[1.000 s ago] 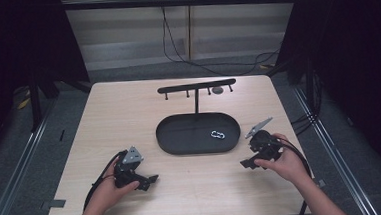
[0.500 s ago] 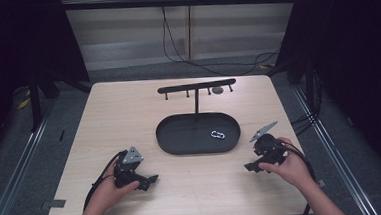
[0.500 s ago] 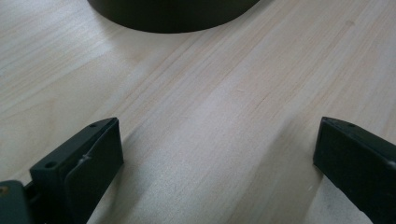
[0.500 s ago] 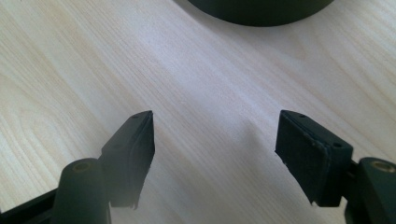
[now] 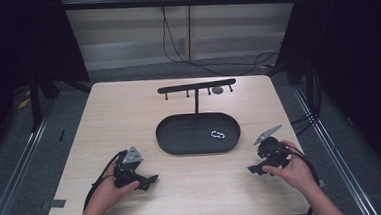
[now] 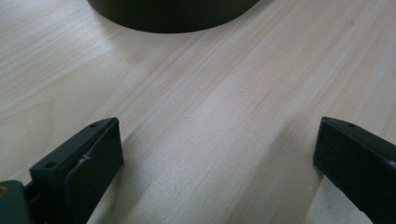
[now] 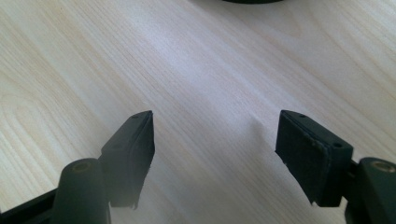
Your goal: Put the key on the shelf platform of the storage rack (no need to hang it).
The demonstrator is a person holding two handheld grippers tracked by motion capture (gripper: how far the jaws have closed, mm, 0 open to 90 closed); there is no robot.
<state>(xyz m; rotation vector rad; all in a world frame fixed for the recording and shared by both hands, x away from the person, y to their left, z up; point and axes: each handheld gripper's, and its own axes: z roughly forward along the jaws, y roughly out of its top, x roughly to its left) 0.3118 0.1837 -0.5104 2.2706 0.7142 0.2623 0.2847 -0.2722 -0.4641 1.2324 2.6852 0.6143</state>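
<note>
A black oval tray (image 5: 180, 138) lies at the table's middle with a small silver clasp (image 5: 217, 135) inside it, toward its right end. Behind the tray rises a black stand (image 5: 197, 86), a post topped by a horizontal bar with short pegs. My left gripper (image 5: 147, 183) rests low at the front left of the tray, open, over bare wood (image 6: 217, 140). At the tray's front right sits my right gripper (image 5: 255, 169), also open with nothing between its jaws (image 7: 215, 128). The tray's dark rim (image 6: 173, 14) edges the top of the left gripper view.
A small grey round object (image 5: 218, 90) lies on the table just behind the stand's bar. Light wooden tabletop (image 5: 119, 117) spreads around the tray. Cables trail from both grippers toward the front edge. The floor beyond the table is dark.
My right gripper has drifted a little to the right and toward the front edge, away from the tray. The left gripper has stayed put.
</note>
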